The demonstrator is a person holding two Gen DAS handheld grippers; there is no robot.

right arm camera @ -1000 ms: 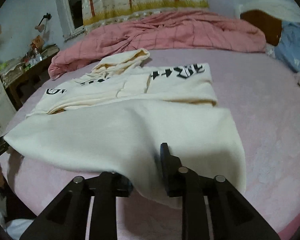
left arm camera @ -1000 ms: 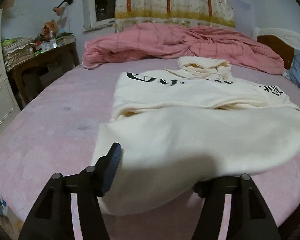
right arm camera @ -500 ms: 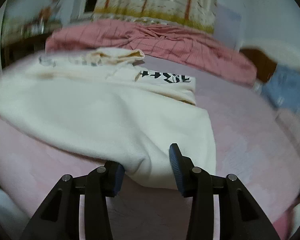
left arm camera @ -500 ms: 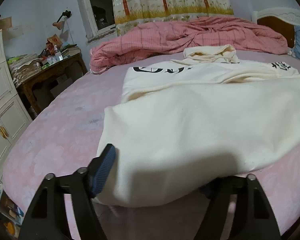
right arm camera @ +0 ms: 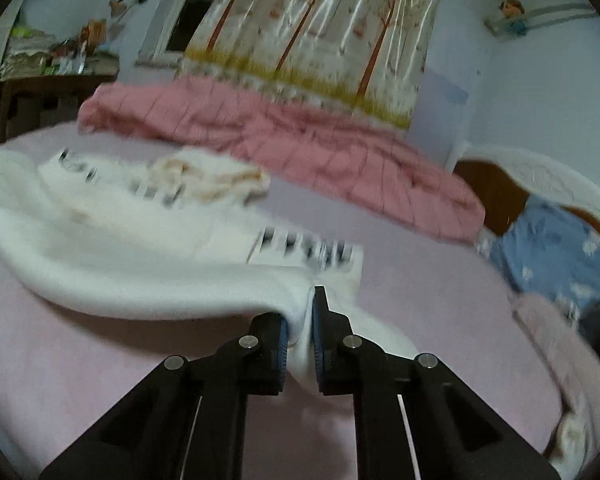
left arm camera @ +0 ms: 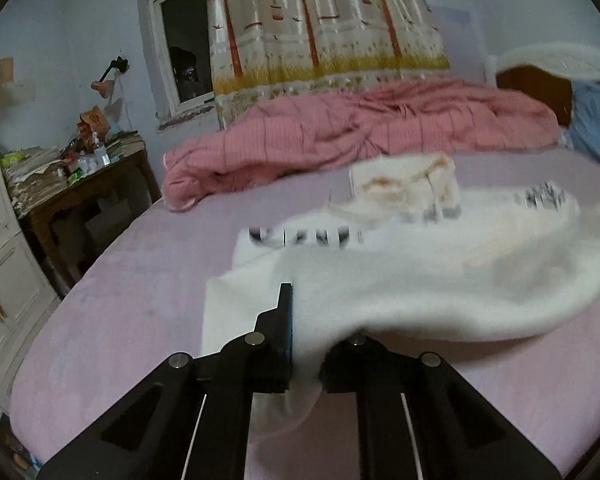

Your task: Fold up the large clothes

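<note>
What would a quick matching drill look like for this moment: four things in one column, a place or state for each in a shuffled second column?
1. cream hoodie
2. pink quilt
3. blue pillow
4. left gripper

A. bunched at the bed's far side, under the curtain
B. by the wooden headboard
C. shut on the hem's corner
D. near edge lifted off the sheet

Pairs: 1-D, 2-A, 3-B, 4-C. The right gripper pinches the hem's other corner.

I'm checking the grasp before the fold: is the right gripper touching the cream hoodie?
Touching. In the right wrist view the right gripper has both pads pressed on a pinched fold of the cream hoodie hem.
</note>
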